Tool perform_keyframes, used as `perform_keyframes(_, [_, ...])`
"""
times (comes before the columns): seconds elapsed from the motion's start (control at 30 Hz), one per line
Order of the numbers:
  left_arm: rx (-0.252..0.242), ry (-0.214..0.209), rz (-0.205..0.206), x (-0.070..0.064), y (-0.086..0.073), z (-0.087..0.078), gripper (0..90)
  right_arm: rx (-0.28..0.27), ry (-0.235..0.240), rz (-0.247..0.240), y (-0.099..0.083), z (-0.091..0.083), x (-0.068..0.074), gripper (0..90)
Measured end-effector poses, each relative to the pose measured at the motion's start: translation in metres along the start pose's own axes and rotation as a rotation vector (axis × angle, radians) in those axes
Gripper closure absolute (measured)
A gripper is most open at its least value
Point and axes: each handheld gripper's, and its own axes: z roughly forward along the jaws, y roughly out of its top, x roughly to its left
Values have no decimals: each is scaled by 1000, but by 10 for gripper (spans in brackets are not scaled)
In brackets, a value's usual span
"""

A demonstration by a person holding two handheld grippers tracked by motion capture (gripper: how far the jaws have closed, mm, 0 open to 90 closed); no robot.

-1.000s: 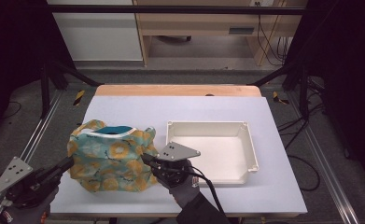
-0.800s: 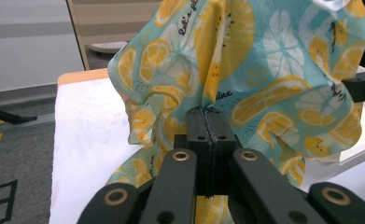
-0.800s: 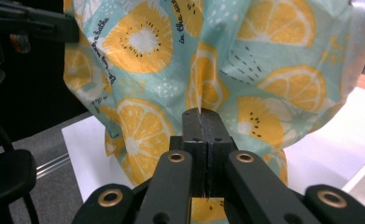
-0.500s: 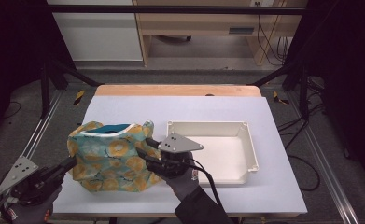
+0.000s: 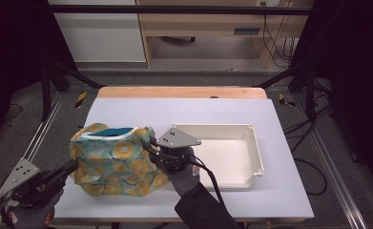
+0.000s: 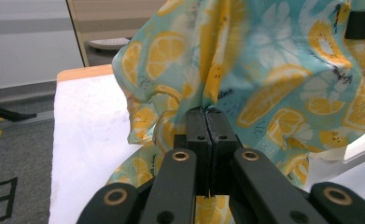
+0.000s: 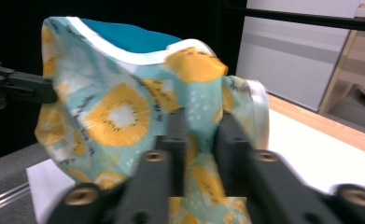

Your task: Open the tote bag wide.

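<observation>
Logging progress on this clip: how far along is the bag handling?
Done: both grippers have hold of the citrus-print bag, the left gripper shut on its fabric, the right gripper pinching a fold on the opposite side. In hand: the bag is held up between them on the white mat, teal lining showing at the top. Left: likely moving it; the white tray beside it holds nothing.

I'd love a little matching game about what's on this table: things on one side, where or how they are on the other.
Things:
1. fruit-print cloth bag
2. white tray
3. left tongs
4. wooden strip

States:
A. along the table's far edge
B. pinched from both sides, its top open
C. shut on cloth
D. to the right of the bag

Pairs: 1-B, 2-D, 3-C, 4-A
</observation>
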Motion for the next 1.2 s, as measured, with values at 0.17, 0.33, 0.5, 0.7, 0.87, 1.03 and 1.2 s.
perform_keyframes(0.17, [4,-5,5,-3,0,3,882,-15,27,0,-6,-12,2,891])
perform_keyframes(0.33, [-7,-5,0,-3,2,1,804,-9,42,1,-11,-17,6,893])
perform_keyframes(0.5, [-41,12,-9,-2,14,-6,648,21,51,3,-16,-12,8,892])
perform_keyframes(0.7, [-46,15,-20,0,34,-4,515,44,54,-7,-18,-8,10,892])
perform_keyframes(0.87, [-30,17,-7,3,33,3,667,48,59,-7,-19,-7,10,891])
perform_keyframes(1.03, [-48,15,8,1,33,-3,881,38,62,-4,-19,-7,11,891])
perform_keyframes(1.2, [-76,27,9,-1,33,-14,894,16,67,-12,-12,-8,15,892])
